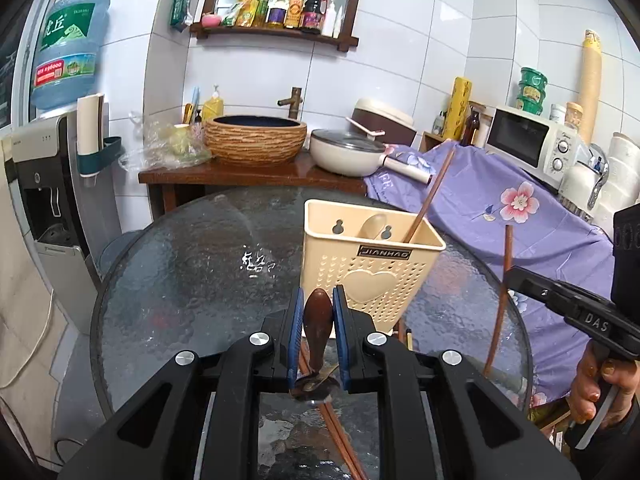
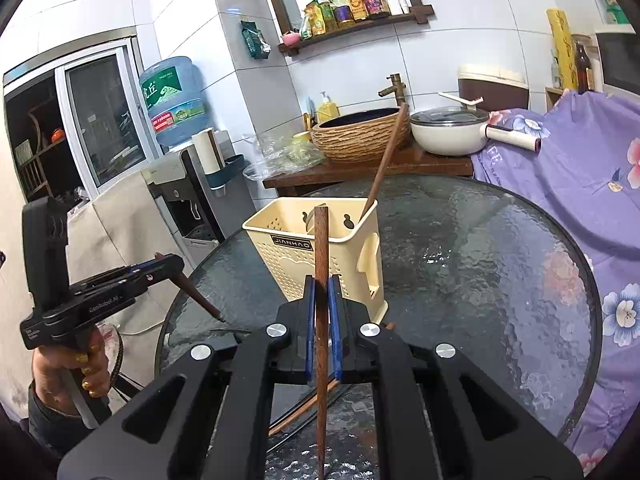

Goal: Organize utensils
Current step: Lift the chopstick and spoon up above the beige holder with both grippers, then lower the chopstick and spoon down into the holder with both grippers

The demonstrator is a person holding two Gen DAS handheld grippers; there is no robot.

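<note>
Left hand-held gripper (image 1: 317, 312): pinching the dark wooden handle of a spoon (image 1: 318, 320) between blue pads (image 1: 297, 320), handle end up, metal bowl hanging below the jaws above the glass tabletop (image 1: 180, 280). Right hand-held gripper (image 2: 321, 300): pressed onto a brown wooden chopstick (image 2: 321, 280), held near upright, upper end level with the holder rim, lower end pointing down past the jaws. Cream perforated utensil holder (image 1: 372, 268): standing upright on the tabletop, just ahead of both grippers, containing one leaning chopstick (image 1: 430, 196) and a pale spoon (image 1: 372, 226). More chopsticks (image 2: 304, 408): lying flat on the tabletop beneath the grippers.
</note>
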